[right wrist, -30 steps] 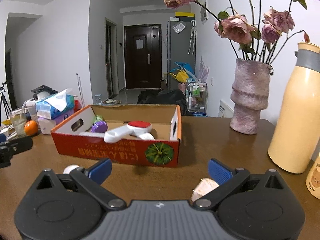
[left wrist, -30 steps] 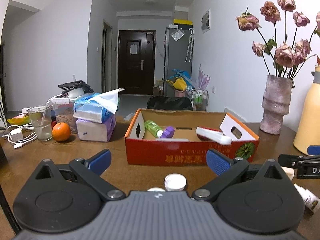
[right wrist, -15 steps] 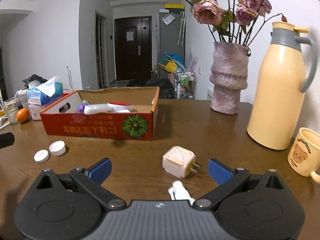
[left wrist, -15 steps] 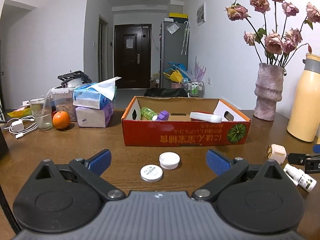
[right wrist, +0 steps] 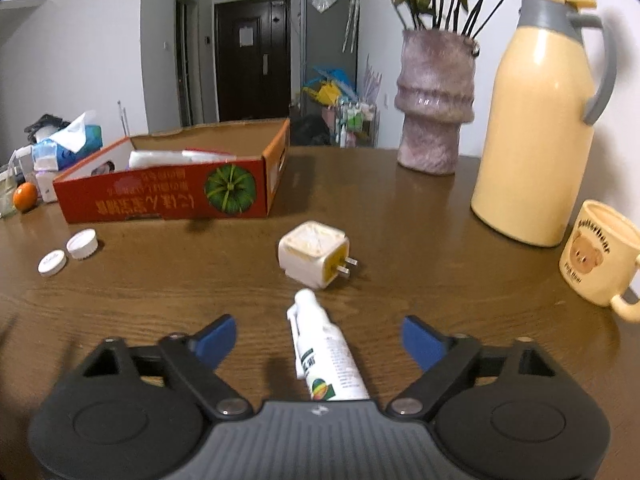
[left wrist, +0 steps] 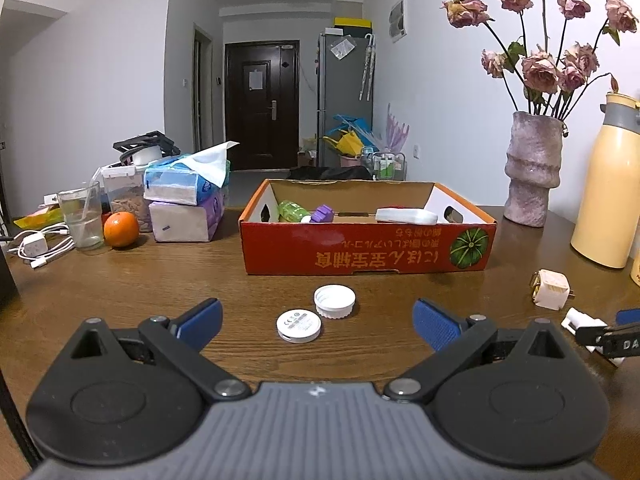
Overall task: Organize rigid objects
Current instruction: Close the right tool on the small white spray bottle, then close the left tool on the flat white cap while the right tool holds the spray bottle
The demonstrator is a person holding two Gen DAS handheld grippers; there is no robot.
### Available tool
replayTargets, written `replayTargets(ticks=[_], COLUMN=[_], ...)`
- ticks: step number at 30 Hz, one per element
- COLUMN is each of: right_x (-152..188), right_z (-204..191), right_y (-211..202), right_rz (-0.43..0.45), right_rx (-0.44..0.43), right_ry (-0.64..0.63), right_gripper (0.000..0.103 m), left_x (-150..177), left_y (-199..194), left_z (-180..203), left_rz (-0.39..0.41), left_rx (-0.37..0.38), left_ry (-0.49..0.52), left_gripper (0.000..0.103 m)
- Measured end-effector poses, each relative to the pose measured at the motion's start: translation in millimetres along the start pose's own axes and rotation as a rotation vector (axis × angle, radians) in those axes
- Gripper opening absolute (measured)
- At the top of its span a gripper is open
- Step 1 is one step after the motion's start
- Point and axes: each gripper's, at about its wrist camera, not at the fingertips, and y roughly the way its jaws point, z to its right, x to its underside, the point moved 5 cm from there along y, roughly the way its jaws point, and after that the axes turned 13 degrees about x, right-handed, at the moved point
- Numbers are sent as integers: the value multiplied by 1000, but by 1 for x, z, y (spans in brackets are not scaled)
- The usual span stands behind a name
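A red cardboard box (left wrist: pixel 368 250) (right wrist: pixel 168 196) sits on the wooden table and holds a green bottle (left wrist: pixel 293 210), a purple piece (left wrist: pixel 322 213) and a white device (left wrist: pixel 406 215). Two white caps, one ribbed (left wrist: pixel 334 301) (right wrist: pixel 82 243) and one flat (left wrist: pixel 298 325) (right wrist: pixel 51 263), lie in front of it, just ahead of my open, empty left gripper (left wrist: pixel 316 322). A white plug adapter (right wrist: pixel 314 254) (left wrist: pixel 551 284) and a white tube (right wrist: pixel 326 354) lie to the right. My right gripper (right wrist: pixel 314 342) is open with the tube lying between its fingers, untouched.
A pink vase (right wrist: pixel 435 100), a yellow thermos (right wrist: pixel 536 120) and a bear mug (right wrist: pixel 600 256) stand at the right. Tissue packs (left wrist: pixel 186 204), an orange (left wrist: pixel 121 229), a glass (left wrist: pixel 81 220) and a white charger cable (left wrist: pixel 40 246) crowd the left.
Both grippers have pulled back from the box toward the table's near side. The caps, adapter and tube have come into view, and the right gripper now straddles the tube.
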Motion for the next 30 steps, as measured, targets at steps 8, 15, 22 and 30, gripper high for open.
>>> replayTargets(ticks=[8, 15, 22, 30], right_x=[9, 9, 3, -4], right_z=[2, 2, 2, 5], right_y=[13, 9, -3, -7], right_rz=[-82, -69, 10, 75], right_rx=[10, -26, -46, -30], right_ry=[14, 27, 68, 126], right_gripper=[57, 27, 27, 27], left_x=[3, 5, 6, 13], left_y=[4, 11, 28, 65], left_z=[-3, -10, -27, -43], left_rz=[-14, -37, -80, -170], left_rx=[5, -5, -31, -62], left_ry=[-12, -35, -63, -42], left_gripper=[103, 103, 103, 103])
